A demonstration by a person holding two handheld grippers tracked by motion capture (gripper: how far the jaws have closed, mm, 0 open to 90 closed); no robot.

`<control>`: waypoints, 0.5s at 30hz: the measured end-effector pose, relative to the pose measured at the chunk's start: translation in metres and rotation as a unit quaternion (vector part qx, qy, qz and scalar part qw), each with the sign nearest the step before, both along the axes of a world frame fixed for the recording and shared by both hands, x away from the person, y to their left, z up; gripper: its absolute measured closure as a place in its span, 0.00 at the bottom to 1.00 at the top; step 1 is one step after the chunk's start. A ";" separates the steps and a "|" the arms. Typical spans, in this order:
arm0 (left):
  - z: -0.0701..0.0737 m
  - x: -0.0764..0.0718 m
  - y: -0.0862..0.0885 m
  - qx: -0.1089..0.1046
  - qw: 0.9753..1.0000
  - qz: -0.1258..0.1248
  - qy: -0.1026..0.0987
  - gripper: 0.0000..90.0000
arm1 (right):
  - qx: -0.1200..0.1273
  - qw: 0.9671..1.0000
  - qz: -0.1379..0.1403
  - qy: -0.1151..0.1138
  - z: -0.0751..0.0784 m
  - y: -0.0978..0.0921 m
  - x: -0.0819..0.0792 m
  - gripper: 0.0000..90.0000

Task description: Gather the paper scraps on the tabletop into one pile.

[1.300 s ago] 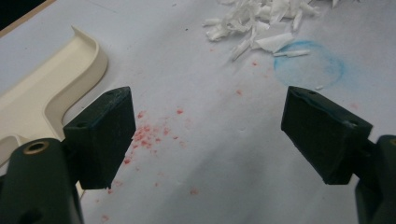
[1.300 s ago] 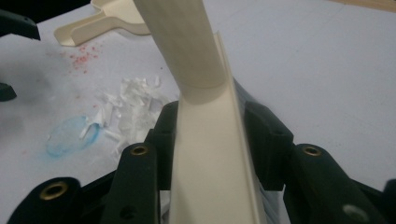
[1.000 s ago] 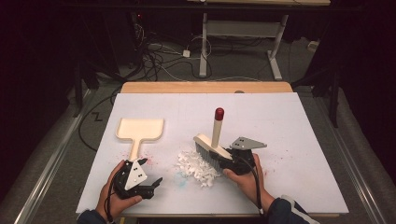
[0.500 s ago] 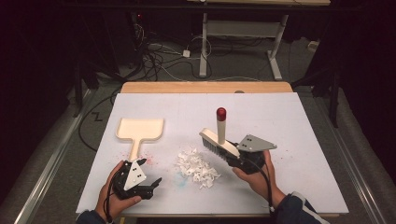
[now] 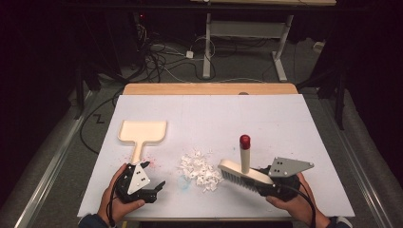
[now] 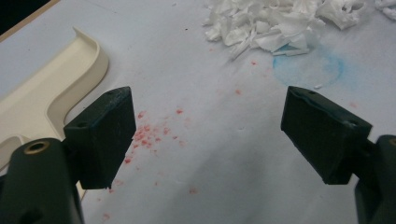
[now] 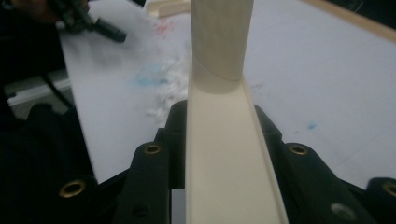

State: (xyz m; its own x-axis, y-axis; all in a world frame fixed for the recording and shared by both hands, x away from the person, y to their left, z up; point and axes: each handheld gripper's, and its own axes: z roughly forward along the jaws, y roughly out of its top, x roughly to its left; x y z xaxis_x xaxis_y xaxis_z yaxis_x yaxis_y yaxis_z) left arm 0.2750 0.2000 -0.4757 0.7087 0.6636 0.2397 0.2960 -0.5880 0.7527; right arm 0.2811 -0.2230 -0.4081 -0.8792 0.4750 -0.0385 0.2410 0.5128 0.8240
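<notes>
high view: fixed overhead, facing forward and down, whole table [image 5: 285,118] mid-frame. left gripper view: low, close to the surface, paper scraps [image 6: 280,23] at top of frame. right gripper view: close behind the brush [image 7: 224,140]. all share the scraps [image 5: 199,168]

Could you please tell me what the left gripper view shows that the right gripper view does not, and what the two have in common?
The left gripper view alone shows the left tongs open over the table, with small red specks between the jaws. The right gripper view alone shows the right tongs shut on the cream brush, whose upright handle rises just ahead, and the other hand's tongs farther off. Both share the white table cover, the pile of white scraps, the faint blue ring stain and part of the cream dustpan.
</notes>
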 end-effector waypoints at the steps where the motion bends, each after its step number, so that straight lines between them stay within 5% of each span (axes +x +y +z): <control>1: 0.000 0.000 0.000 0.000 1.000 0.000 0.000 0.19 | -0.008 1.000 0.011 0.004 -0.003 0.000 -0.003 0.75; 6: 0.000 0.001 -0.001 0.000 1.000 -0.003 0.001 0.19 | -0.012 0.998 0.050 0.023 -0.018 0.011 -0.005 0.75; 15: -0.001 0.002 -0.002 0.001 1.000 -0.005 0.003 0.19 | -0.007 0.998 0.058 -0.018 -0.024 0.040 0.024 0.75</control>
State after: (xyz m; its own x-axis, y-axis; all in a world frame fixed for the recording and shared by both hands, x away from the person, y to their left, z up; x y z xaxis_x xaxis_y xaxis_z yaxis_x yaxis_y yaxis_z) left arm 0.2769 0.1983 -0.4770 0.7174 0.6552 0.2368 0.2946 -0.5933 0.7491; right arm 0.3048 -0.1828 -0.4326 -0.9265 0.3683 -0.0775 0.1489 0.5478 0.8232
